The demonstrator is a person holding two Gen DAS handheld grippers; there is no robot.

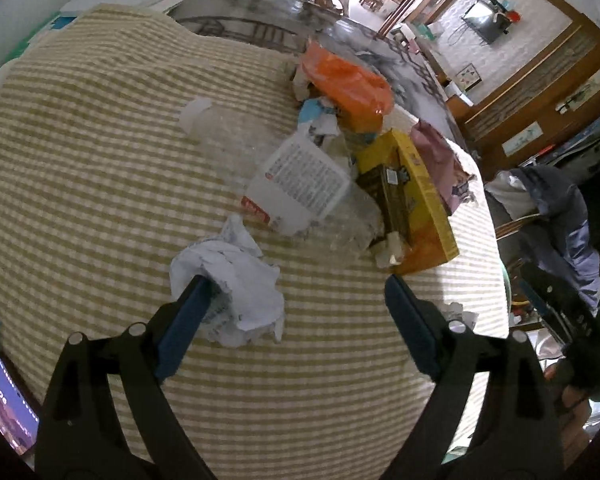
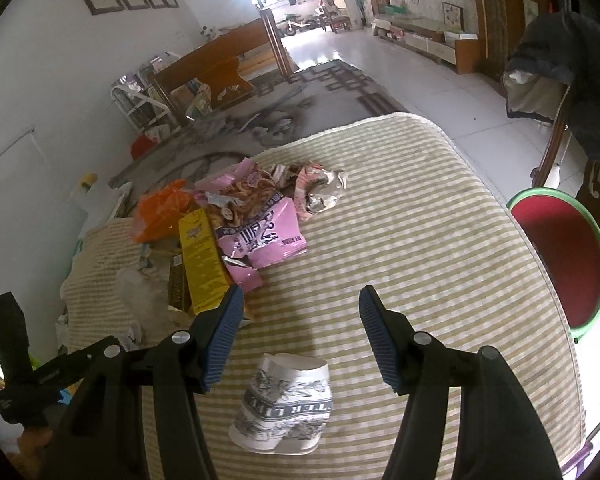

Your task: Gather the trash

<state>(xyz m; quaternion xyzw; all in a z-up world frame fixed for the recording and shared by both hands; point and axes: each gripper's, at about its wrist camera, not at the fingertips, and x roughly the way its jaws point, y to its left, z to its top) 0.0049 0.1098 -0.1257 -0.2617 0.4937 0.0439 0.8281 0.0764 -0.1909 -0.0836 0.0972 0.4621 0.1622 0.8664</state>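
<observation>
Hand-held grippers [image 1: 292,280] [image 2: 300,296] tilted downward, agape

yellow box [image 1: 412,200], pink bag [image 2: 260,224], orange bag [image 1: 348,80], beige-striped cloth [image 1: 100,160].

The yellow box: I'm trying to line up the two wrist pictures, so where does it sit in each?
Left wrist view: the yellow box lies right of centre, at the near right end of the trash pile.
Right wrist view: the yellow box stands left of centre, just beyond the left jaw's tip.
Shared landmark: the orange plastic bag, behind the box in both.
</observation>
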